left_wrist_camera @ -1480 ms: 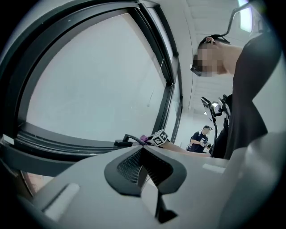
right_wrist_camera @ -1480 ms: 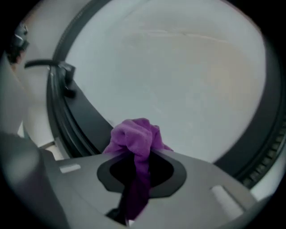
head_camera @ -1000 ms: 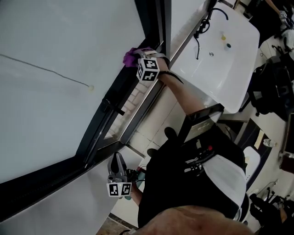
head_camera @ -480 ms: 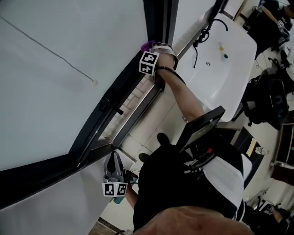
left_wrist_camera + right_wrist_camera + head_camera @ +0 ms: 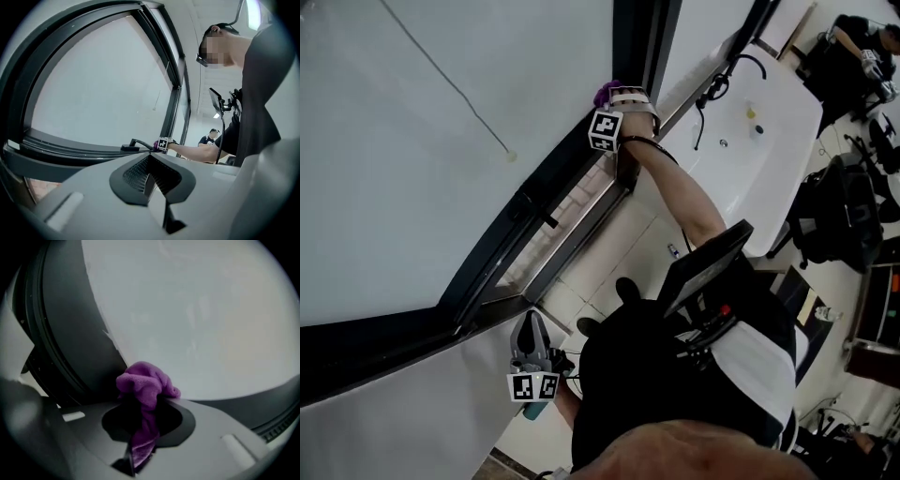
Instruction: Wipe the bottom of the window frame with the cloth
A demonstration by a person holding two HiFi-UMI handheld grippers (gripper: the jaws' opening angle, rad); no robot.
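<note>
Bottom rail (image 5: 394, 347) is open along most of its run, with flat glass (image 5: 394, 187) above it. Two snags: the window handle (image 5: 539, 220) juts off the rail about midway, and a cord (image 5: 478, 117) with a bead on its end crosses the glass above that. The far end is boxed in by the upright post (image 5: 642, 37), and a cloth (image 5: 605, 92) sits in that corner. On the room side, the basin (image 5: 778, 122) and tap (image 5: 748, 58) stand close to the post. The gap there is narrow, and an arm (image 5: 675, 192) lies along it. The rail from the handle to the near end, above the tiled wall (image 5: 619, 253), is passable.
</note>
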